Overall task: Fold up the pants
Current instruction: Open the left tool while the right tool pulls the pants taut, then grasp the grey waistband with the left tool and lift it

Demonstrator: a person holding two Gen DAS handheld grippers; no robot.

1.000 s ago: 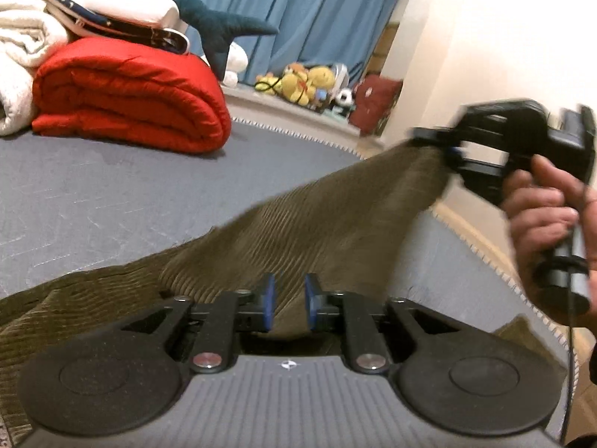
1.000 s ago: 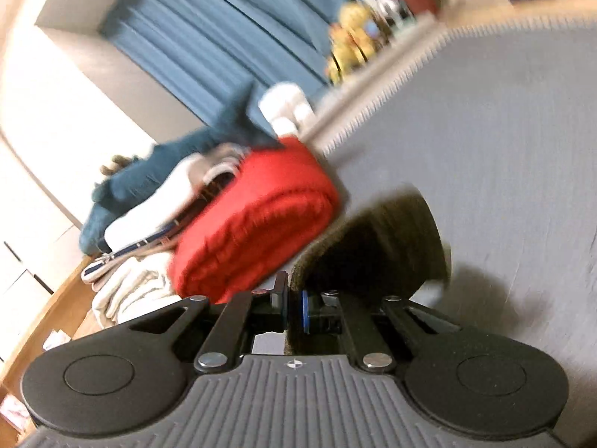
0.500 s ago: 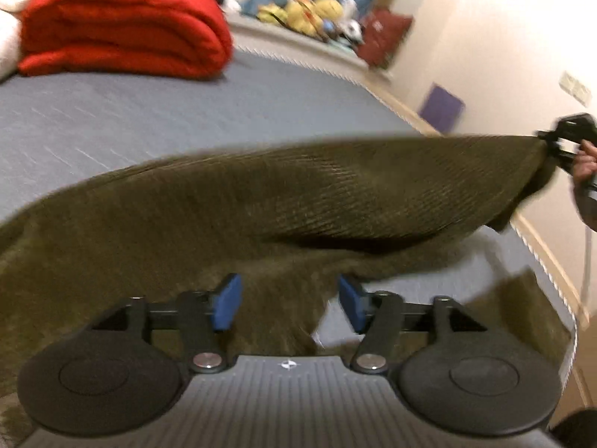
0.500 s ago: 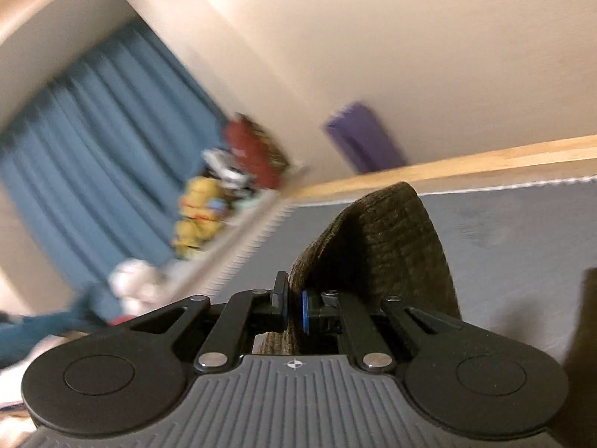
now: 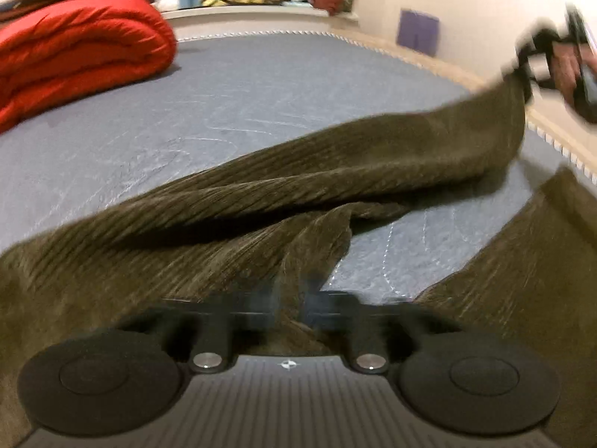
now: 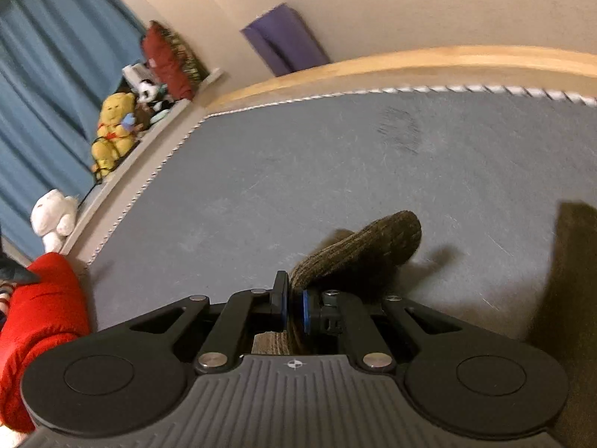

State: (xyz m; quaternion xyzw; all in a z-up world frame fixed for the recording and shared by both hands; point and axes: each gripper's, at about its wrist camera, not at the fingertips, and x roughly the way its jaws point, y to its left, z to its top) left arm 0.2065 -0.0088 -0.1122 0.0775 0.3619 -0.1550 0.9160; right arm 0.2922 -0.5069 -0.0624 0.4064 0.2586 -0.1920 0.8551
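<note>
The grey mattress (image 5: 242, 97) fills both views, its stitched white edge running along the far side toward the wooden frame (image 6: 410, 59). Across it lie the olive corduroy pants (image 5: 261, 201), spread from 9 o'clock in the left wrist view up to 2 o'clock, where one leg rises off the surface toward the blurred right gripper (image 5: 530, 48); a second stretch of the same cloth lies at 4 o'clock. A rolled red quilt (image 5: 74, 48) sits on the mattress at 10 o'clock, well apart from the pants, with blue curtains (image 6: 41, 74) behind it. Plush toys (image 6: 113, 127) line the ledge at 12 o'clock in the left view, a dark red cushion (image 6: 168, 59) beside them, and a purple sheet (image 6: 283, 41) hangs on the wall. In its own camera the right gripper (image 6: 294, 308) is pinched tight on a fold of the pants, the cloth bulging out beyond the blue pads. The left gripper (image 5: 289, 304) is motion-blurred; a ridge of cloth runs between its fingers, which look narrowed, but whether they actually clamp it I cannot tell.
</note>
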